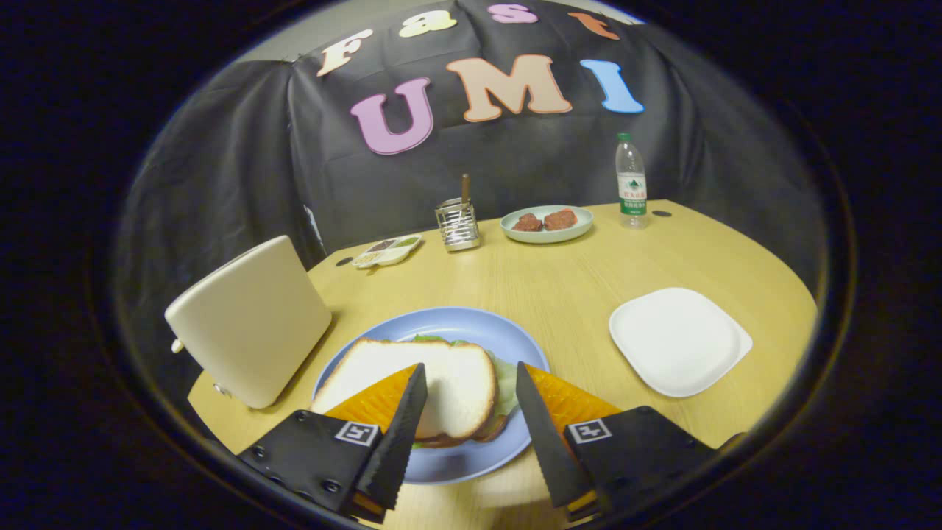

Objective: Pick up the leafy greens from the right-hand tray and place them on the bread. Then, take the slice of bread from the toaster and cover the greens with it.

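Note:
A slice of white bread [434, 383] lies on top of leafy greens [505, 386], which peek out at its right and far edges, with a lower slice [471, 436] under them. The stack sits on a blue plate [471, 327]. My gripper [471, 372] hovers just above the plate, its fingers open on either side of the bread's right part and touching nothing. To the left of the plate stands the cream toaster [250, 320]. The white square tray [677, 340] is to the right.
Along the far edge of the wooden table [559, 280] stand a small divided dish [388, 252], a metal utensil holder [457, 223], a pale green plate with two meat pieces [547, 222] and a water bottle [631, 181].

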### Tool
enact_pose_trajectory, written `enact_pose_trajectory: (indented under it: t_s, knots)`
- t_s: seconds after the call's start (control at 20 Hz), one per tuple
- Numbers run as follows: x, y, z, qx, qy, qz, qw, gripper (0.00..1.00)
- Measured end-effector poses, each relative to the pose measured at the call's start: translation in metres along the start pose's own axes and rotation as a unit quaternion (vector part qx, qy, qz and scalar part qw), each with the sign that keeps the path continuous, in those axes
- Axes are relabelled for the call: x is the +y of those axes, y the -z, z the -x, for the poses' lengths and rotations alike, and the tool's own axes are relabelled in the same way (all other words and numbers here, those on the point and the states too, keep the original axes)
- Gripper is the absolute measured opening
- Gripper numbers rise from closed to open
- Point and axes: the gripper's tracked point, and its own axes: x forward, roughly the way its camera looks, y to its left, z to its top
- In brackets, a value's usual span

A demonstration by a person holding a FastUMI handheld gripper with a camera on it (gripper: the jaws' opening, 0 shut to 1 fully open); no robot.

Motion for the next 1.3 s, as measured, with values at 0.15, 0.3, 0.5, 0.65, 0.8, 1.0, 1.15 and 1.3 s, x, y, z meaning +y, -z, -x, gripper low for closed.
enact_pose_trajectory:
  t_s: [0.15, 0.3, 0.5, 0.65, 0.8, 1.0, 1.15, 1.3]
  knots:
    - [-0.005, -0.010, 0.006, -0.015, -0.008, 0.040, 0.999, 0.87]
    - [-0.017, -0.026, 0.009, -0.036, -0.014, 0.055, 0.998, 1.00]
    - [-0.034, -0.061, 0.019, -0.072, -0.011, 0.073, 0.995, 1.00]
    - [-0.034, -0.098, 0.028, -0.106, -0.024, 0.080, 0.991, 0.99]
    - [-0.042, -0.142, 0.040, -0.146, -0.023, 0.095, 0.985, 0.99]
    - [-0.045, -0.188, 0.059, -0.199, -0.032, 0.102, 0.974, 0.99]
    - [-0.052, -0.197, 0.064, -0.217, -0.034, 0.105, 0.970, 0.99]
    - [-0.062, -0.185, 0.072, -0.218, -0.031, 0.104, 0.970, 0.99]
